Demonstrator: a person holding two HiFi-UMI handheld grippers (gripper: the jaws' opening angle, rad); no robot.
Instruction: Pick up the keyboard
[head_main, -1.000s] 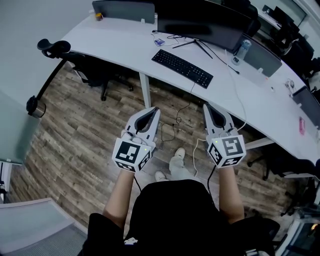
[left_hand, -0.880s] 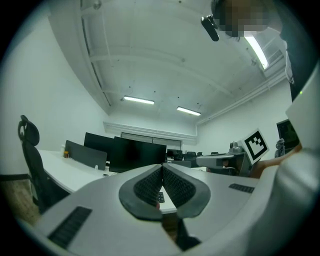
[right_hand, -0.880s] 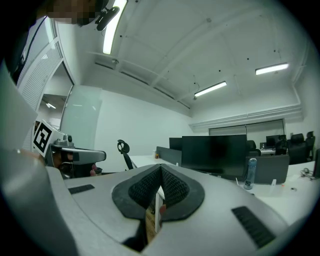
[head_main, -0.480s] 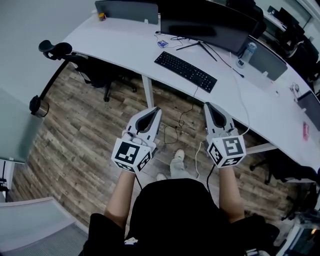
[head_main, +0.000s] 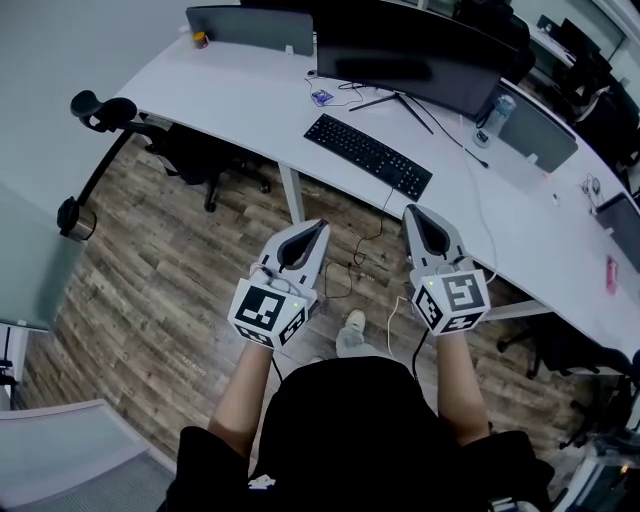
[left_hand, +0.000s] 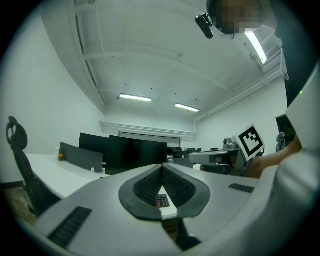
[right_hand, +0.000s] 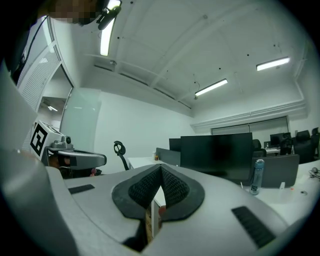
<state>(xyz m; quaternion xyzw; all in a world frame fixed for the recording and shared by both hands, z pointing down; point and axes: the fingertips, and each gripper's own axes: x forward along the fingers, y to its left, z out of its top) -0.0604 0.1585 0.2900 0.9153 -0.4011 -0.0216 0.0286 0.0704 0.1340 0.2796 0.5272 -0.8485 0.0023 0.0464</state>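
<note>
Keyboard (head_main: 368, 157) untouched on white worktop (head_main: 230, 90), upper centre of the head view.
It lies flat before a dark monitor (head_main: 405, 52). Left tool (head_main: 318, 226) and right tool (head_main: 411, 211), centre frame, are both fully closed, empty, well short of it.

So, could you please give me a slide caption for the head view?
Left gripper and right gripper, both shut and empty, short of the keyboard on the white desk.

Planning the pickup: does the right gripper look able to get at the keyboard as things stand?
Probably not yet: the right gripper is shut, short of the desk and apart from the keyboard; nothing blocks its way.
</note>
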